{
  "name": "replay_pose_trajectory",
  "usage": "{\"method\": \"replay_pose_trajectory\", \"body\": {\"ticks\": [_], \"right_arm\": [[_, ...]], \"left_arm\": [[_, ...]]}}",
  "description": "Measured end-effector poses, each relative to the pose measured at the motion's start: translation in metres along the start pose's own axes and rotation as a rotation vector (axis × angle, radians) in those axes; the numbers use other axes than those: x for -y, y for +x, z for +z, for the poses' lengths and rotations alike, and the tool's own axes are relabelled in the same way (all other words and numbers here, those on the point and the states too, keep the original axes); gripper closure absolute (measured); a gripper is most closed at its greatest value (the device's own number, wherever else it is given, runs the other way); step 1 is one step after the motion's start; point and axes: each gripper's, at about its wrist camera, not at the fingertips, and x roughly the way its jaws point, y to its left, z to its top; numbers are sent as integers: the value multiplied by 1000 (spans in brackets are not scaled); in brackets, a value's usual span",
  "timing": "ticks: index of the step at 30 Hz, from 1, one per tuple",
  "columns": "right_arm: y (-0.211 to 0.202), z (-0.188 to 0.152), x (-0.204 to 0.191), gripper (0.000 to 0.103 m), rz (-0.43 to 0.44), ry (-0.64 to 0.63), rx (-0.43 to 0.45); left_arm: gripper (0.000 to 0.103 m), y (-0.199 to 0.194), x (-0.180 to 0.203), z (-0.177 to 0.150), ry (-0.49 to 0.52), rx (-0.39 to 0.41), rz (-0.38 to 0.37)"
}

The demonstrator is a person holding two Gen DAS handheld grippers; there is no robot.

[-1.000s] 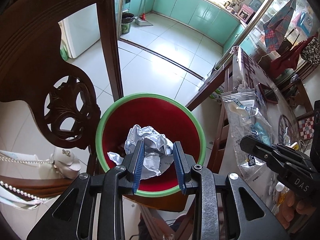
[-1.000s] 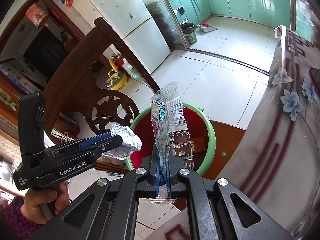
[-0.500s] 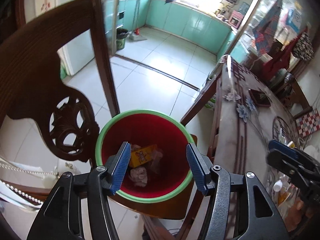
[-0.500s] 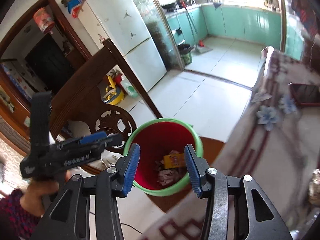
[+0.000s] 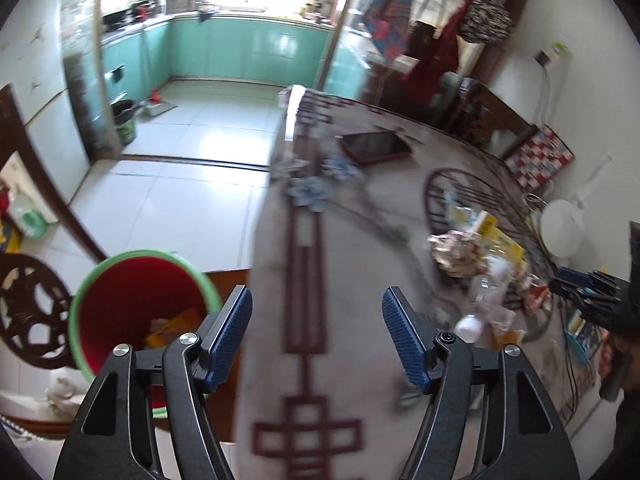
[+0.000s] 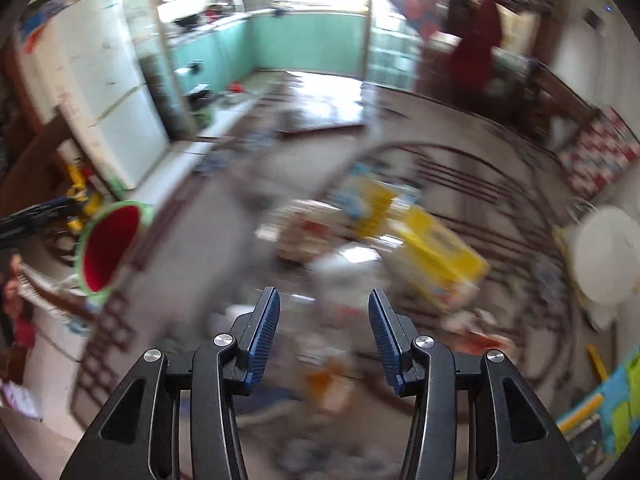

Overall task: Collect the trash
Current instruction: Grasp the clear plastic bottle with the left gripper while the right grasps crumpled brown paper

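red bin (image 5: 132, 304) with green rim sits far left beside the table (image 5: 312, 240), some trash inside | left gripper (image 5: 316, 330) jaws wide apart, empty | trash pile (image 5: 472, 252) on the table's right | right gripper (image 6: 324, 334) spread, empty, over the blurry pile

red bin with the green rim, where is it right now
In the left wrist view the red bin sits low on the left, beside the table edge and in front of the carved wooden chair; in the right wrist view it shows at the left edge.
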Motion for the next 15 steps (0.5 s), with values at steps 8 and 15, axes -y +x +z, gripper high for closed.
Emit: {"method": "replay_pose_trajectory", "body": {"ticks": [8,15], "right_arm": [[62,-31,137,58,-72,170,-155],[95,-37,174,59,66,210,-191]], "left_arm": [[32,38,103,-13,100,-84,-77],[32,96,181,-15,169,-199,-110]]}}
